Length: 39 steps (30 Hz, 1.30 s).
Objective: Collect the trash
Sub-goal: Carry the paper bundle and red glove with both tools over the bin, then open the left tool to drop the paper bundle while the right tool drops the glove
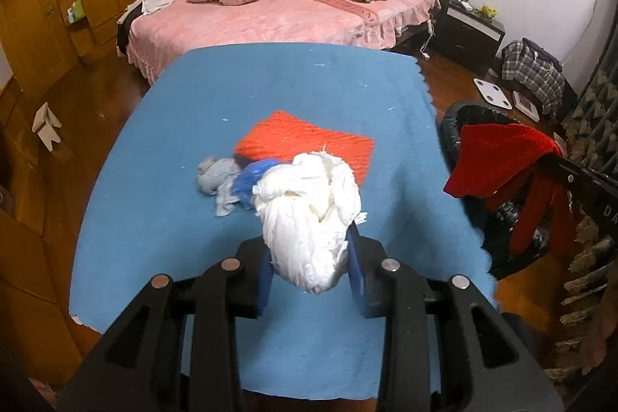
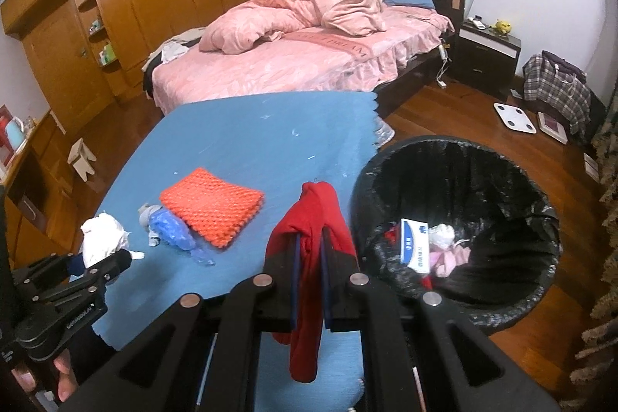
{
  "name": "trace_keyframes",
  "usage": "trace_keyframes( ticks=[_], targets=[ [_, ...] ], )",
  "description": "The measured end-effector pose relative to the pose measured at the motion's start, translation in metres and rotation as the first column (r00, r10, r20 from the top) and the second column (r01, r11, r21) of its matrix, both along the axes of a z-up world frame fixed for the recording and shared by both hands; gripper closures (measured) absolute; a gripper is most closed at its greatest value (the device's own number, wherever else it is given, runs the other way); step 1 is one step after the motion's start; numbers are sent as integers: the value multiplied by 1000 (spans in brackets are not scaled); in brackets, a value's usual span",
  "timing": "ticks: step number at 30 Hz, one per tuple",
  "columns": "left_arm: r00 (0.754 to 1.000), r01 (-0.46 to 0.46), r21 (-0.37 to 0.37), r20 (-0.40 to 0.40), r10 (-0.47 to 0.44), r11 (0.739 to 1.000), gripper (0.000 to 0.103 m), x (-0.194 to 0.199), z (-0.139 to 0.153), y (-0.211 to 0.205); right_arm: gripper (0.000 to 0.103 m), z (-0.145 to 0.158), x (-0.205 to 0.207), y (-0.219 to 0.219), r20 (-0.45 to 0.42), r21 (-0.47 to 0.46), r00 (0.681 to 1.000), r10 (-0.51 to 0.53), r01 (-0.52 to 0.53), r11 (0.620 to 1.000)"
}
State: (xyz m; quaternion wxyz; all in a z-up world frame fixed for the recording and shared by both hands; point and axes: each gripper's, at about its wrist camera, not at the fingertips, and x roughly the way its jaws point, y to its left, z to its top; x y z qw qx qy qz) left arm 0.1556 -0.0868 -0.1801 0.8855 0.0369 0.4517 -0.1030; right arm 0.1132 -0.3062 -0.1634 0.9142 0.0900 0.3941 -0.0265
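The left hand-held gripper [image 1: 309, 253] is seen clamped on a wad of white crumpled paper [image 1: 309, 215], which is held clear above the blue-covered counter [image 1: 193, 257]. The right hand-held gripper [image 2: 309, 257] is pictured pinched shut on a limp red cloth [image 2: 309, 242], which is draped over and between its fingers at the counter's edge, just beside the bin.

The black-lined trash bin [image 2: 370, 180] is shown standing on the wooden floor beside the counter, at the right. Inside it, a blue-and-white carton [image 2: 413, 242], a scrap of crumpled foil or plastic [image 2: 442, 233] and some pink material [image 2: 450, 259] can already be made out, so the collection is judged to be well under way. Neither held piece has yet been dropped in.

Three things are counted as left on the counter: one folded orange knitted mat [image 2: 212, 205], one crumpled blue plastic bag [image 2: 170, 228] and one small grey rag [image 2: 146, 213], the last two lying touching each other beside the mat. Whether the mat is meant as trash cannot be told.

Two pieces are counted in the grippers, and at least three in the bin; its deeper contents are lost in shadow.
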Motion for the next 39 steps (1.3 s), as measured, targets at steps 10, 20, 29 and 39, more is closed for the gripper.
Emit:
trace_keyframes(
  ticks=[10, 20, 29, 39],
  targets=[
    [999, 42, -13, 6, -42, 999, 71, 1, 9, -52, 94, 7, -2, -43, 1, -33, 999, -39, 39, 999],
    [995, 101, -26, 7, -101, 995, 71, 4, 10, -111, 94, 10, -2, -92, -1, -64, 996, -84, 84, 994],
    [992, 126, -39, -9, -126, 991, 71, 16, 2, -152, 94, -1, 1, -131, -19, -73, 993, -120, 118, 990],
    [985, 171, -43, -18, -172, 984, 71, 37, -16, -210, 94, -21, 16, -177, -61, -60, 986, -153, 150, 987]
  ],
)
